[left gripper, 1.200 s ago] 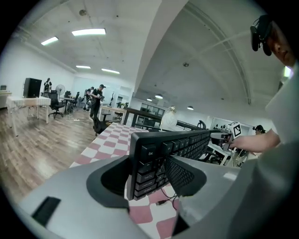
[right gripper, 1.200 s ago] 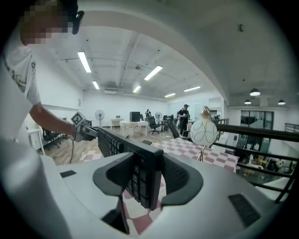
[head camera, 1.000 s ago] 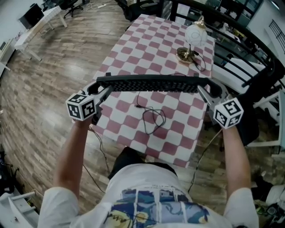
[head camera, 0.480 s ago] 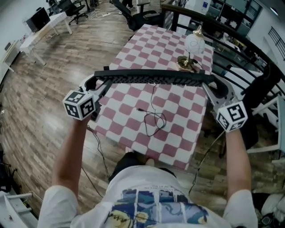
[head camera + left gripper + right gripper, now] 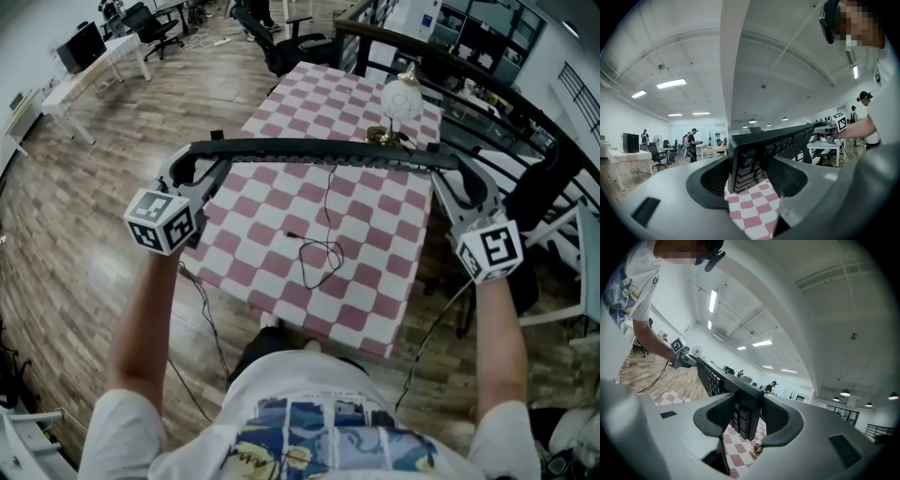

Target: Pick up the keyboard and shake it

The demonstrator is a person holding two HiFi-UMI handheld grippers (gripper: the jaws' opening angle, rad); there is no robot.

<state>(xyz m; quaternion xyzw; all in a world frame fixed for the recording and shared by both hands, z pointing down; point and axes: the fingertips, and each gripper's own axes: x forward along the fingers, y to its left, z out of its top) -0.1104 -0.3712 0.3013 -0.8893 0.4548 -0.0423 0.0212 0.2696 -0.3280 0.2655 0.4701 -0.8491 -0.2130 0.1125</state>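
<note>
– Shaking is judged to be the step in hand; how is the keyboard (image 5: 323, 153) held for it?
– It is clamped at both ends. The left gripper (image 5: 200, 172) is closed on its left end and the right gripper (image 5: 450, 176) on its right end, with the key face and the underside pressed between each pair of jaws. It is carried in the air above the checked table (image 5: 375, 281), turned on edge and well clear of the cloth.
– What should be minded while it is shaken?
– Both ends should be moved together, so that no twist is put into the body and neither end is levered out of the pads. Short, brisk strokes are to be preferred to wide swings.
– And the cable (image 5: 321, 246)?
– It hangs from about the keyboard's middle, and its loop lies on the table. It could be whipped about, so the strokes are best made up and down, away from the lamp (image 5: 397, 101) at the far edge. Pressure should not be eased until the keyboard is set down.
</note>
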